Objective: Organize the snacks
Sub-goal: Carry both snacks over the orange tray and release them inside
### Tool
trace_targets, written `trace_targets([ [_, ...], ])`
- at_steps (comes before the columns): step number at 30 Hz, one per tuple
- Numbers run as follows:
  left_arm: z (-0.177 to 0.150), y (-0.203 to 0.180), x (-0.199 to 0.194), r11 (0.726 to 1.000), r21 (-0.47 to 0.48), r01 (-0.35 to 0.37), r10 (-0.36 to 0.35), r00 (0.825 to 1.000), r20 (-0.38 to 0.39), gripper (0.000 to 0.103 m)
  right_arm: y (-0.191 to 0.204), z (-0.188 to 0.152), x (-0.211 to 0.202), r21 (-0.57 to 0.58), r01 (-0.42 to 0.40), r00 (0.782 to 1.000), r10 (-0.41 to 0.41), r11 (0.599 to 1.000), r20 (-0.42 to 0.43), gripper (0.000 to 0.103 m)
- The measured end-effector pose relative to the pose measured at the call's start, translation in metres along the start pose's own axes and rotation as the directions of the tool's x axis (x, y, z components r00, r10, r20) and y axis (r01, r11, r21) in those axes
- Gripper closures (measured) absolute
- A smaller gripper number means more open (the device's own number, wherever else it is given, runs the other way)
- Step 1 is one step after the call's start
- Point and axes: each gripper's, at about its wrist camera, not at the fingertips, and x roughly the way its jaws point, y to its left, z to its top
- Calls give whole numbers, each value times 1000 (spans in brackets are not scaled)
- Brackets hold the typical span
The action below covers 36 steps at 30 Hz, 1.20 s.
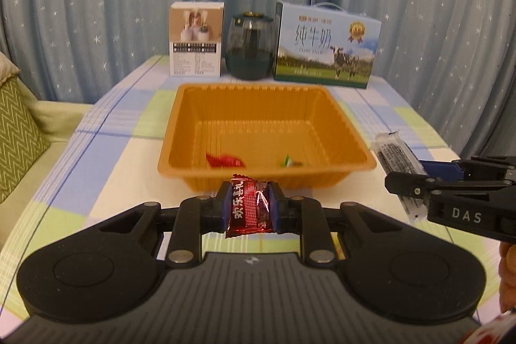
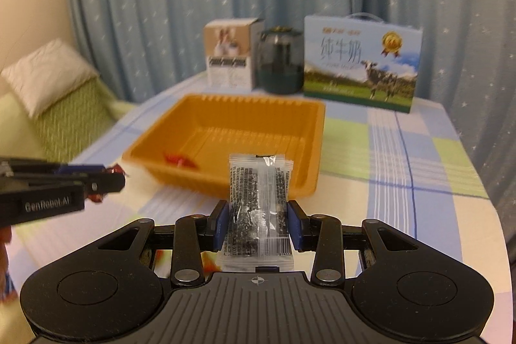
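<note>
Left wrist view: our left gripper pinches red candy.
Right wrist view: our right gripper clamps clear packet.
Tray: holds two sweets.

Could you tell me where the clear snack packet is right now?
The clear snack packet is clamped upright in the right gripper, just before the orange tray's near rim.

Open tray, boxes behind

Blue star-print curtains, checked tablecloth, green zigzag sofa, white cushion
</note>
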Motion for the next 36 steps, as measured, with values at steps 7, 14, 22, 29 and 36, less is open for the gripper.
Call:
trace_targets([
  [7,24,11,15,1000,-4,-3,4,1000,21,82,-2,21,19,61,14,1000,-15,998,21,64],
  [14,45,22,34,1000,-29,4,-3,1000,28,82,0,42,45,76,21,999,-24,997,39,64],
  [22,67,34,59,997,-68,24,-21,999,44,82,8,64,77,85,4,999,-9,996,49,64],
  [29,77,45,82,994,-106,28,-25,999,31,82,11,72,110,78,1,1000,-2,997,13,64],
  [36,77,49,99,993,-115,25,-24,1000,12,82,-6,68,130,109,23,999,-20,994,-33,64],
])
